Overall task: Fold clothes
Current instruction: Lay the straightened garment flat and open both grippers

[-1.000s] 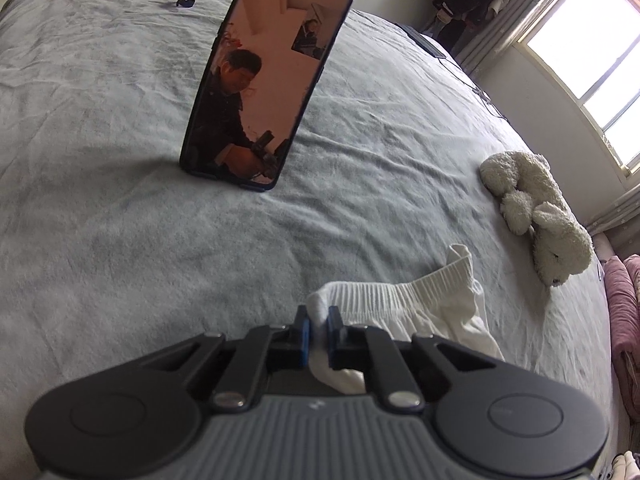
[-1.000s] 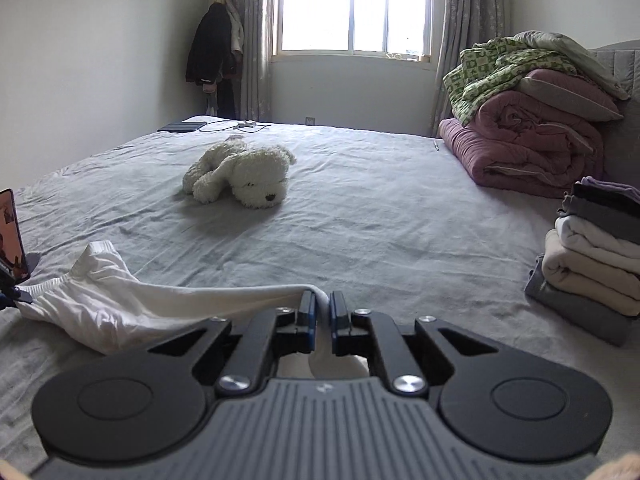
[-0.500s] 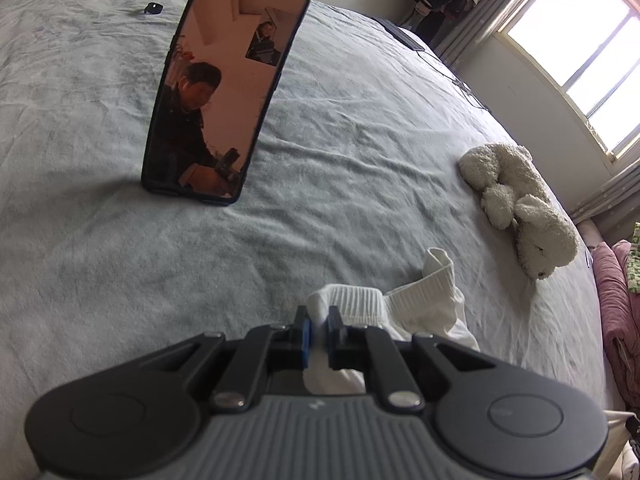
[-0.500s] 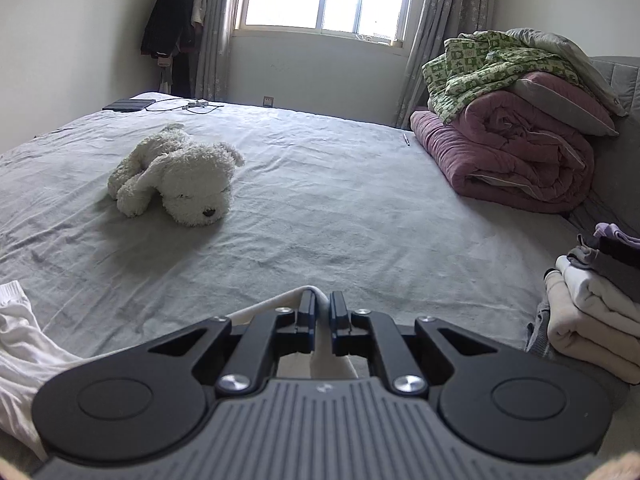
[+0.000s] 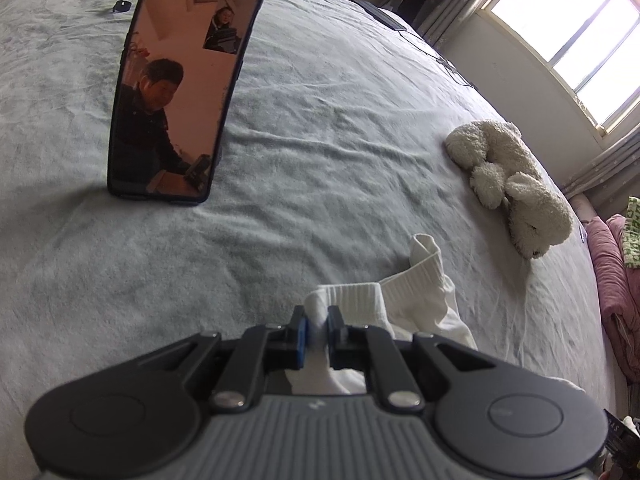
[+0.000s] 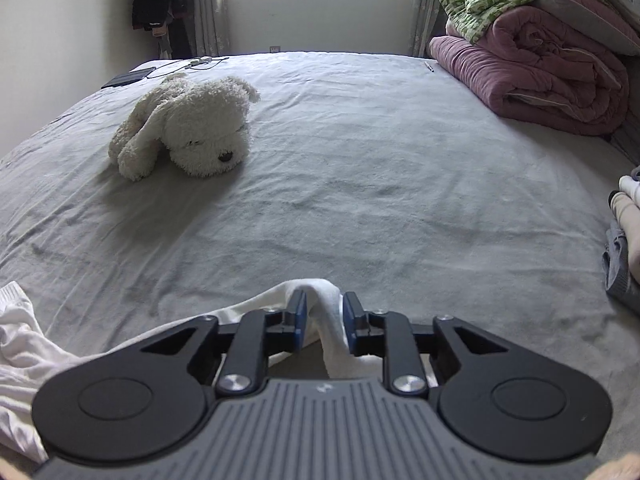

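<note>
The left gripper [image 5: 316, 330] pinches the soft, limp white garment [image 5: 416, 300] at its ribbed edge, while the right gripper [image 6: 323, 322] fingers stand slightly apart around another fold.

Your white garment [image 5: 416, 300], rumpled with ribbed cuffs, lies just ahead of your left gripper [image 5: 316, 334] and trails leftward from your right gripper [image 6: 323, 322].

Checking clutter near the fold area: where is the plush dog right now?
The plush dog lies on the grey bed, upper left in the right wrist view, beyond the white garment and toward the window.
</note>
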Available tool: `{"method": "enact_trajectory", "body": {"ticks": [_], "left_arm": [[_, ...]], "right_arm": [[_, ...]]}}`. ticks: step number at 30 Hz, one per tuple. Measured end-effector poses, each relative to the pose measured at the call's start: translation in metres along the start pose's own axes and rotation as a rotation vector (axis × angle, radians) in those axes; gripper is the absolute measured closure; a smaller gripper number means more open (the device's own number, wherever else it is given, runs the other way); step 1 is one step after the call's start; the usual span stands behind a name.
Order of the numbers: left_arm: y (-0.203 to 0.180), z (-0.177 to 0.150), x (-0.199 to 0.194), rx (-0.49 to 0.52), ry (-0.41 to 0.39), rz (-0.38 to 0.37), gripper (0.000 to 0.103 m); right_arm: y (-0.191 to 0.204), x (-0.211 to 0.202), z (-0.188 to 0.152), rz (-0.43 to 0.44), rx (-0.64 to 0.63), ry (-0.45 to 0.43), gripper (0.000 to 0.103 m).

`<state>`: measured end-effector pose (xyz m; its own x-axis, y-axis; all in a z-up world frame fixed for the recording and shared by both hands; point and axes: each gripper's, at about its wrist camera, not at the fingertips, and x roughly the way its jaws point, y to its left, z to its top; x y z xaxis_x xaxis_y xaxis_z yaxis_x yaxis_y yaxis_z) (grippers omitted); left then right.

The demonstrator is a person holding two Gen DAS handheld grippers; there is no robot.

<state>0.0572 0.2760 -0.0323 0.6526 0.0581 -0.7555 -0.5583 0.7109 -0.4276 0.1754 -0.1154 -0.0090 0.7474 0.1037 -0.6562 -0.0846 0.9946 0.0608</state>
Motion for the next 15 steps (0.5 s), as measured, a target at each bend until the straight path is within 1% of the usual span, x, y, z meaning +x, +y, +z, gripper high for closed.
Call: {"method": "enact_trajectory", "body": {"ticks": [3,4,7,9,10,12,14,15], "left_arm": [[0.0,-0.001,0.0,-0.01,0.007,-0.002,0.094],[-0.001,-0.002,0.0,-0.01,0.005,-0.002,0.093],[-0.002,-0.004,-0.004,-0.011,-0.003,-0.007,0.089],[-0.003,-0.006,-0.009,-0.014,-0.016,-0.009,0.086],[-0.004,-0.007,-0.012,-0.006,-0.027,-0.01,0.084],[-0.008,-0.01,-0.018,0.019,-0.053,-0.012,0.081],[-0.016,-0.014,-0.024,0.071,-0.076,-0.028,0.076],[-0.021,-0.017,-0.026,0.106,-0.082,-0.037,0.071]], "right_arm": [[-0.005,-0.023,-0.019,0.1,0.034,0.02,0.054],[-0.004,-0.03,-0.026,0.111,0.014,0.021,0.054],[0.0,-0.052,-0.047,0.132,-0.06,0.021,0.053],[0.002,-0.067,-0.061,0.147,-0.11,0.021,0.047],[0.004,-0.074,-0.068,0.154,-0.134,0.021,0.046],[0.003,-0.086,-0.08,0.143,-0.175,0.02,0.045],[-0.002,-0.094,-0.091,0.132,-0.202,0.013,0.045],[-0.005,-0.096,-0.095,0.12,-0.212,0.008,0.044]]}}
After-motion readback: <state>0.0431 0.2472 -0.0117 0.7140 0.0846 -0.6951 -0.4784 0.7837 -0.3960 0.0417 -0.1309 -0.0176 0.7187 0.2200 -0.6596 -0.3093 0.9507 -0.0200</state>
